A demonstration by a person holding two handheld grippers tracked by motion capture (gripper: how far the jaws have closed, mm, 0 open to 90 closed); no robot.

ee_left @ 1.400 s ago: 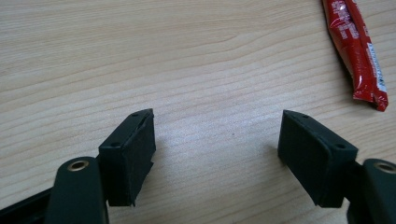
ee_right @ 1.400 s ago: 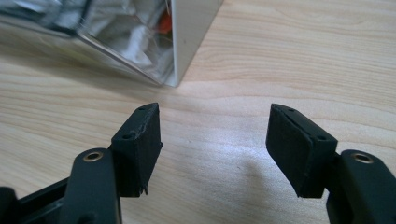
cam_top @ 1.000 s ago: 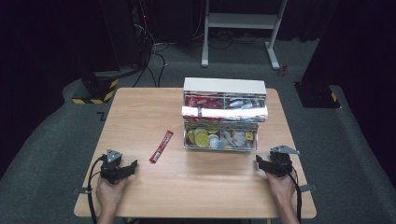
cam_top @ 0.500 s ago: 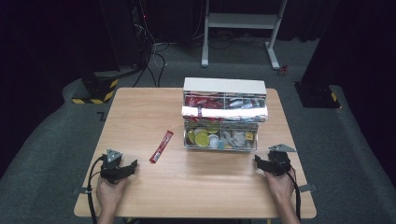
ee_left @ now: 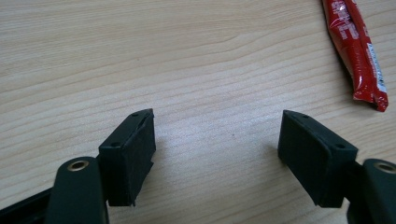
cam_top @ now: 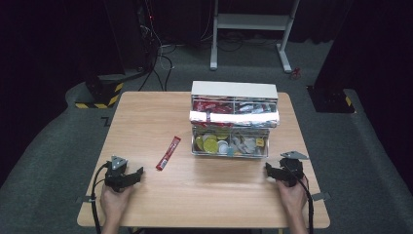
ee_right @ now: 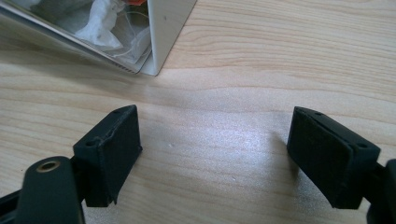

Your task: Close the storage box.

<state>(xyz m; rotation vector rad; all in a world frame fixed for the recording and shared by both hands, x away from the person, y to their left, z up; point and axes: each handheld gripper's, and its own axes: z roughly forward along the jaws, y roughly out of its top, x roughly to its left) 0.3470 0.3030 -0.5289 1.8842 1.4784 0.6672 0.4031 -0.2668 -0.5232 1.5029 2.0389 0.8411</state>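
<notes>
We're holding both claws low at the near edge of the tabletop [cam_top: 146, 117], one per hand, nothing gripped in either. Left claw [cam_top: 134, 176] is sitting at the near-left w/ its jaws standing wide apart; in the left gripper view [ee_left: 217, 140] we're seeing bare wood grain between them. Red sachet [cam_top: 168, 153] is lying flat on the tabletop, just ahead of & a bit to the right of that claw, long axis running diagonally toward the organiser box. In the left gripper view the sachet [ee_left: 357, 53] is showing at the upper right, its sealed end pointing down toward the right jaw but apart from it, not touching.

Right claw [cam_top: 274, 171] is resting at the near-right, jaws also wide; the right gripper view [ee_right: 215, 154] is showing plain tabletop between them. Organiser box [cam_top: 234, 90] is standing mid-tabletop, white top w/ clear compartments: red packets in the upper tier, round capsules & small wrapped items in the lower front tray. Its near-right corner [ee_right: 163, 42] is showing in the right gripper view at upper left, near the claw but apart from it, w/ pale bags visible behind the clear wall.

Sachet is lying left of the box's front tray, near it, w/ a gap. Cables are trailing back from both claws along our hands.
</notes>
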